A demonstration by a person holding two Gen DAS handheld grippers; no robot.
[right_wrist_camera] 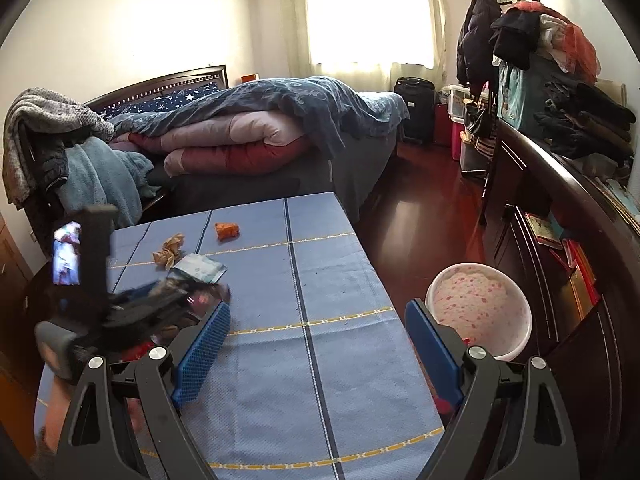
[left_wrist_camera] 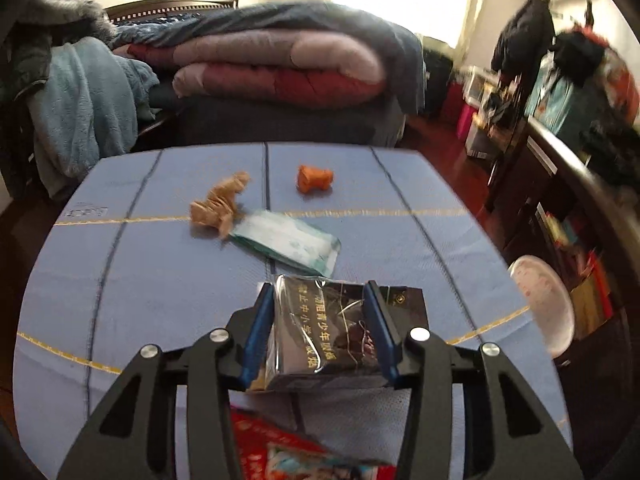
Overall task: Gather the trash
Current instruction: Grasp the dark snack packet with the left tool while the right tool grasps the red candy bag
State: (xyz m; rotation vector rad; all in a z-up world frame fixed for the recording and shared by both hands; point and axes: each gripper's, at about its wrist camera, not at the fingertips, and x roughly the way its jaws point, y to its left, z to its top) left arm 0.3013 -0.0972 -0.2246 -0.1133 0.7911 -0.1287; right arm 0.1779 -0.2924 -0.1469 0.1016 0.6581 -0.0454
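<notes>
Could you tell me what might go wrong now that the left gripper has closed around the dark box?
1. The left gripper holds the box through loose, shiny film, so it may slip or the film may peel away when lifted.
2. The bin sits off the table's right edge; carried across, the box could drop on the floor.
3. The right gripper waits open over that path, so the two could bump.
</notes>
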